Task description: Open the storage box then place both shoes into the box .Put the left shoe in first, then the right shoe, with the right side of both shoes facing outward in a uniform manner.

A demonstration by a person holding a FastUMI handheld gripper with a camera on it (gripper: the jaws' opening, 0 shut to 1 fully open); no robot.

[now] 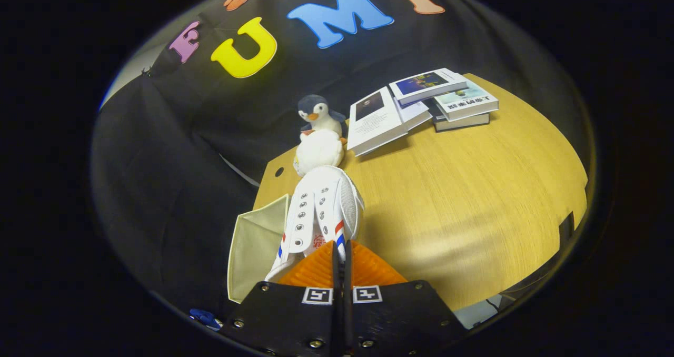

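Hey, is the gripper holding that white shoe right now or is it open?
Holding it. The gripper has its fingers drawn nearly together on the heel end of the white shoe, which hangs lifted above the wooden table, beside the box flap.

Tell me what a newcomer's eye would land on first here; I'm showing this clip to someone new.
First the white shoe, held up just ahead of the tongs, which are closed on its tongue. Beyond its toe sits a toy penguin at the wooden table's far edge, with a pile of books beside it. A pale fabric box flap hangs next to the shoe.
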